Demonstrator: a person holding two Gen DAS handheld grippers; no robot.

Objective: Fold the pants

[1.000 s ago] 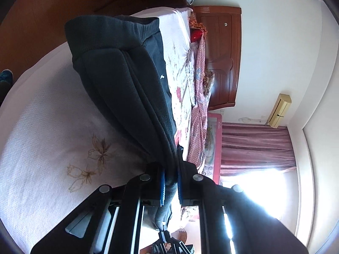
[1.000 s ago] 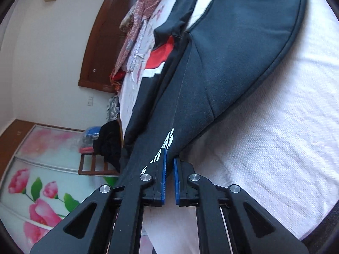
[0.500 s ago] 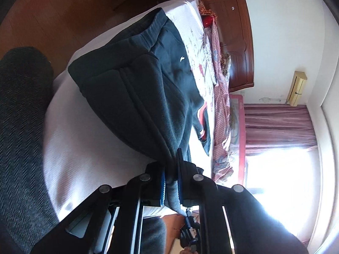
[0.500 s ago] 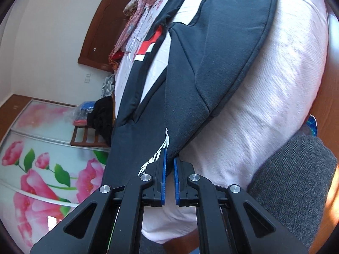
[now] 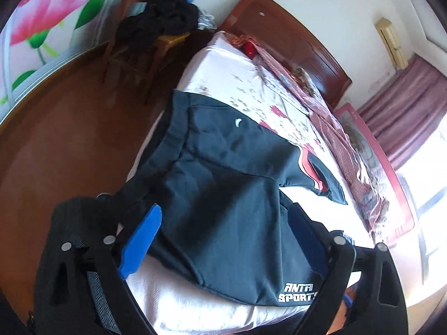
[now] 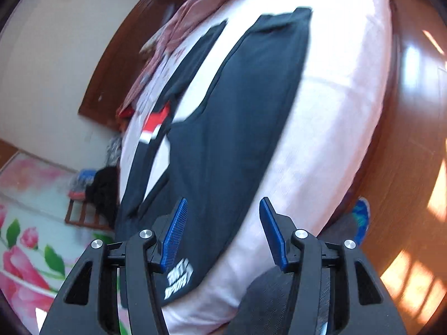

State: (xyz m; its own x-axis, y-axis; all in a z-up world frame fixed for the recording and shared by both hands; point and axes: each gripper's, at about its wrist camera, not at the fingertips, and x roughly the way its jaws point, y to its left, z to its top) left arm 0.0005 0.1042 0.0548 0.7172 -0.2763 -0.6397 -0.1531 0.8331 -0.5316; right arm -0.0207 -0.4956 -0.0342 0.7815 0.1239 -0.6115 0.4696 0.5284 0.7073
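Left gripper (image 5: 223, 237) fingers were opening wide, right gripper (image 6: 222, 229) fingers opening, both empty above the pants (image 5: 229, 195). Pants lay along the bed (image 5: 223, 64) near edge. Release step; next fold likely needs fresh grips.

Bedroom with wooden floor (image 5: 69, 139)

A bed (image 5: 223, 78) is set against a wooden headboard (image 5: 293, 47); a chair (image 5: 156, 42) is piled with dark clothes, and curtains (image 5: 405, 106) are lit by a bright window (image 5: 427, 189).
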